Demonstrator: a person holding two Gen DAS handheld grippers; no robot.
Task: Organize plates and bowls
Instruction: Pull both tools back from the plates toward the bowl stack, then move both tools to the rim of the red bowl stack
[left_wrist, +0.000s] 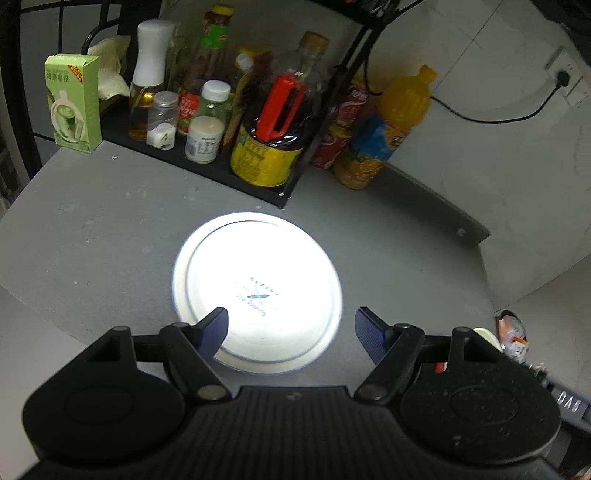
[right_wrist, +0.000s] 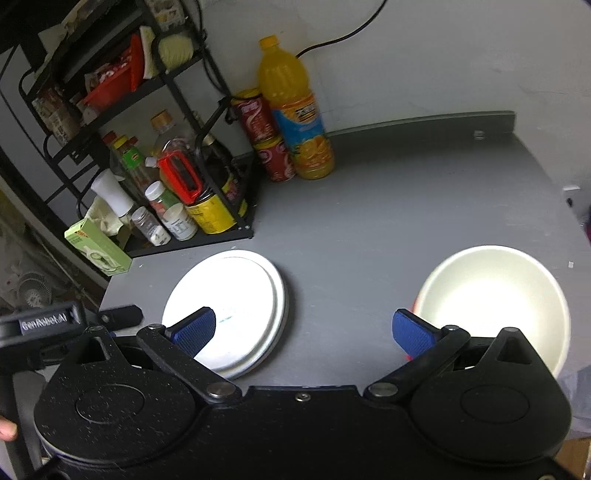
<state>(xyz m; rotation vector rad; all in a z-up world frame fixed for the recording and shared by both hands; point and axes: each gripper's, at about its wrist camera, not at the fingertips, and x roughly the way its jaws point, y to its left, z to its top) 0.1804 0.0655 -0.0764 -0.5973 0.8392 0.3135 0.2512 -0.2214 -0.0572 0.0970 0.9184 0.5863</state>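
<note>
Both hand-held grippers, left (left_wrist: 291, 321) and right (right_wrist: 303, 328), gape wide and hold nothing. The plate (right_wrist: 225, 314) lies flat on the counter (right_wrist: 369, 229), with the bowl (right_wrist: 495, 295) well apart at its 3 o'clock. The glossy, low rim may slip from the pads, and a skidding plate could strike the rack (right_wrist: 229, 232) at 11 o'clock.

Black speckled tool (right_wrist: 301, 330), blue ribbed pads (right_wrist: 194, 330), silver pivot screws
</note>
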